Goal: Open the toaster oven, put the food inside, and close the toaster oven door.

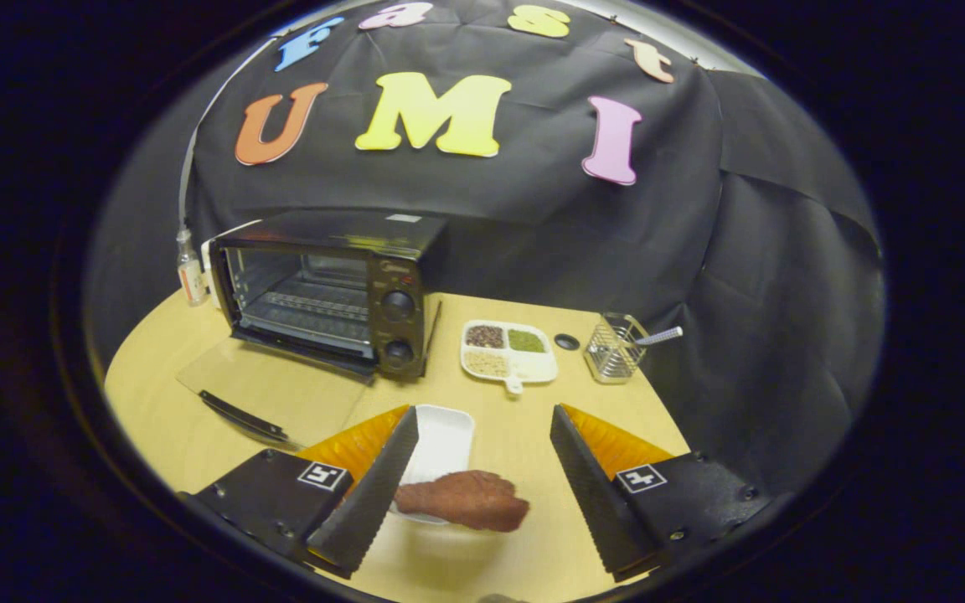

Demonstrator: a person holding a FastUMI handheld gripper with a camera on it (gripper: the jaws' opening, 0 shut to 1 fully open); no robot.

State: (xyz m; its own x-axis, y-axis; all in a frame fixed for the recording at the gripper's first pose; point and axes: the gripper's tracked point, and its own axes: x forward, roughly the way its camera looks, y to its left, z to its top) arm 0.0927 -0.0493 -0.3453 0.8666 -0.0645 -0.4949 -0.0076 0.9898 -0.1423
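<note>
The toaster oven (pixel 327 289) stands at the back left of the wooden table (pixel 524 427), its glass door (pixel 269 389) folded down flat with the dark handle toward me. Its rack shows inside the open cavity. A brown piece of food (pixel 464 500) rests on the near edge of a white tray (pixel 442 448), hanging over the rim. My gripper (pixel 482 444) is open, its fingers spread wide on either side of the food and tray. The left finger (pixel 374 486) is close beside the tray; the right finger (pixel 587 486) stands well apart from the food.
A white divided dish (pixel 508 352) with grains sits right of the oven. Beyond it lie a small black disc (pixel 566 341) and a wire basket (pixel 612 349) holding a utensil. A small bottle (pixel 190 272) stands left of the oven. Black cloth walls the back and right.
</note>
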